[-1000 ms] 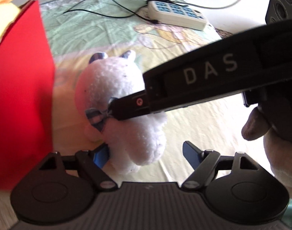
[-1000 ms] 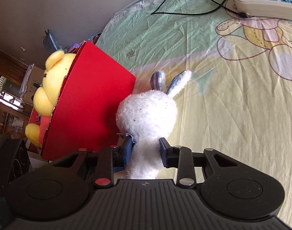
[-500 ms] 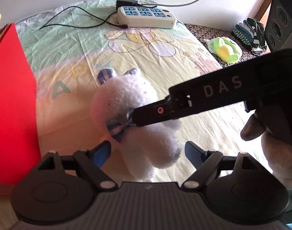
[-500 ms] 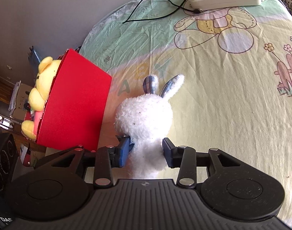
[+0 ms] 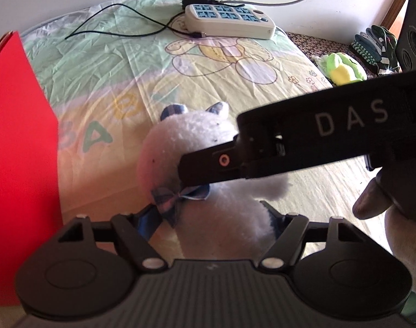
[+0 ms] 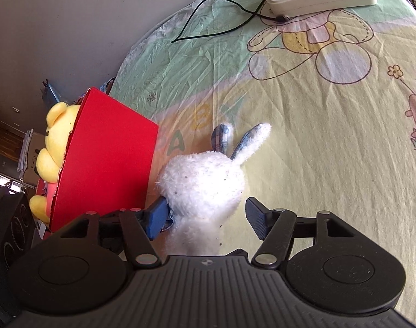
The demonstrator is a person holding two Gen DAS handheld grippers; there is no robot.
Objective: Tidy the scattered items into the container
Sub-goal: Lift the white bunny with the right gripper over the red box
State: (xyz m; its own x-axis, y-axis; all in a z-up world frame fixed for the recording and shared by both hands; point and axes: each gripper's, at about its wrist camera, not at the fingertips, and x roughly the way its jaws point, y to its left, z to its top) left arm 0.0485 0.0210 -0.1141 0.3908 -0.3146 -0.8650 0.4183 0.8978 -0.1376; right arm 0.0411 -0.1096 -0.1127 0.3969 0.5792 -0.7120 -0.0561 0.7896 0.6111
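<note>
A white plush bunny (image 5: 188,142) with plaid ears and a bow sits on the cartoon bedsheet beside the red container (image 5: 16,136). My left gripper (image 5: 212,218) straddles its body and its jaws are closing: the right pad meets the fur, the left pad only reaches the bow. From behind, my right gripper (image 6: 208,213) brackets the bunny (image 6: 202,180) at the neck. Its jaws are opening: the left pad still brushes the fur and the right pad stands off. One right finger (image 5: 208,164) crosses the bunny's neck in the left wrist view. A yellow bear plush (image 6: 55,142) sits inside the red container (image 6: 106,164).
A white power strip (image 5: 229,22) with a black cable lies at the far end of the bed. A green-yellow soft item (image 5: 341,68) and striped gloves (image 5: 371,43) lie off the bed's right side by a black speaker (image 5: 412,27). A thumb (image 5: 371,202) shows on the right gripper's handle.
The right jaws, shut on the bunny's neck a second ago, have spread apart. The left gripper has come in lower around the bunny's body and its jaws have narrowed.
</note>
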